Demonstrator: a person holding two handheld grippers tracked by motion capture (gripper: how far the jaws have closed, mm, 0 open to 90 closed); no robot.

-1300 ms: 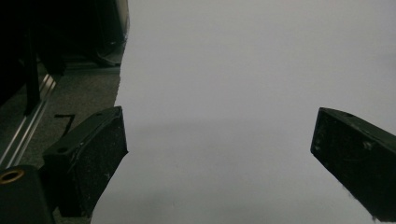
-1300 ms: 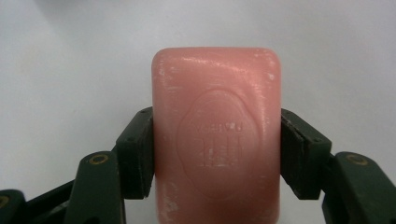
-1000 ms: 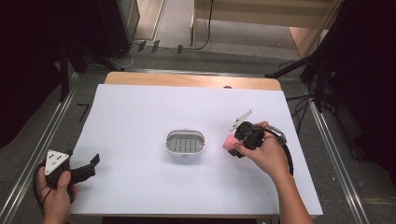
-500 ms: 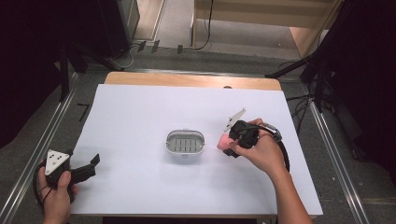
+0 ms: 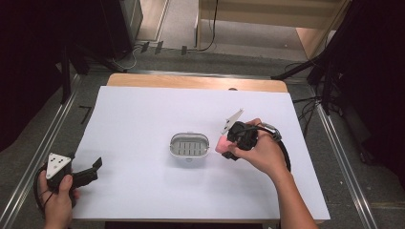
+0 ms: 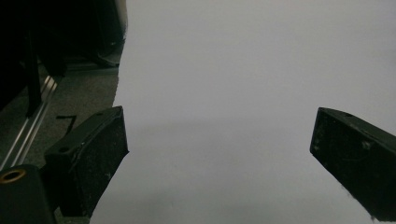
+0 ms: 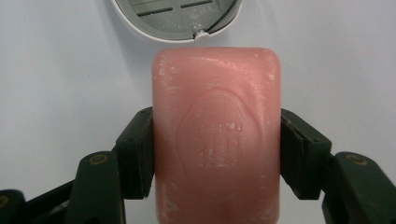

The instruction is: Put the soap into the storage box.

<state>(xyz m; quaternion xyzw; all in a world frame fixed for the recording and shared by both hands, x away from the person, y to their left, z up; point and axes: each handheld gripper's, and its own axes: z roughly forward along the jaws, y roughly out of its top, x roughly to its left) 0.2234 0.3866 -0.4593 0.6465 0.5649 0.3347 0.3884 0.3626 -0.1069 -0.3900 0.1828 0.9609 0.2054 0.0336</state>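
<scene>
High view: a white-covered table (image 5: 143,191) carries a grey oval slotted plastic soap dish (image 5: 189,145) near its centre; the right gripper (image 5: 225,145), held just to the right of the dish, is clamped on a pink rectangular bar of soap (image 5: 221,143); the bar lies just beside the dish's right rim, apparently clear of the table; the left gripper (image 5: 93,168) rests at the table's near left corner, jaws apart, well away from the dish. Left gripper view: both black jaws stand wide over the bare white cover, nothing between them. Right gripper view: the pink bar (image 7: 217,135), embossed face up, sits squarely between the two pads (image 7: 137,154), which press on its long sides; its far end points at the dish rim (image 7: 177,35) just ahead. Progress, as judged: the soap is grasped and brought to the dish; carrying it over the rim, lowering it onto the slots and releasing remain.
</scene>
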